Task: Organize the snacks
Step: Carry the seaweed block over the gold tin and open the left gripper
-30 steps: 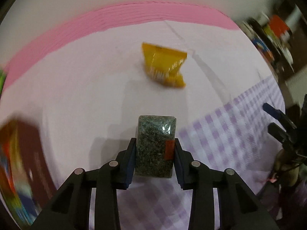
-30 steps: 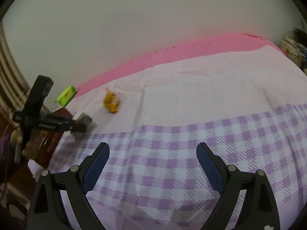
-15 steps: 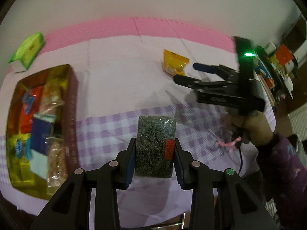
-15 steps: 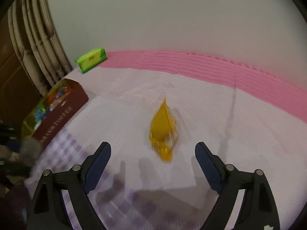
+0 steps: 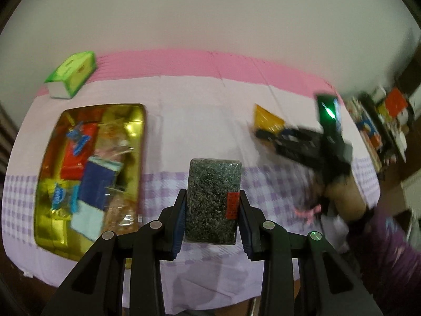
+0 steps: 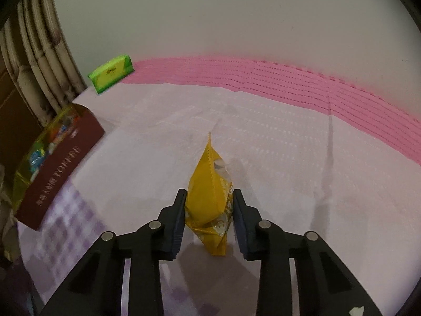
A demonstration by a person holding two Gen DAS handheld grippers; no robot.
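Both grippers are clamping snack packets above the cloth-covered surface.

The soft cloth surface (image 5: 200, 121), pale pink with a purple checked band and a ribbed pink border, is carrying a shiny gold-lined rectangular tin (image 5: 52, 226) crowded with glossy wrapped snacks at the left, its maroon outer wall facing the right wrist camera. A green tissue pack (image 5: 72, 73) is lying behind it. The left gripper (image 5: 212, 208) is squeezing a clear rectangular packet of dark speckled flakes with a red label (image 5: 214, 197). The right gripper (image 6: 208, 208) is pinching a crinkly yellow foil pouch with a serrated seam (image 6: 208, 184).
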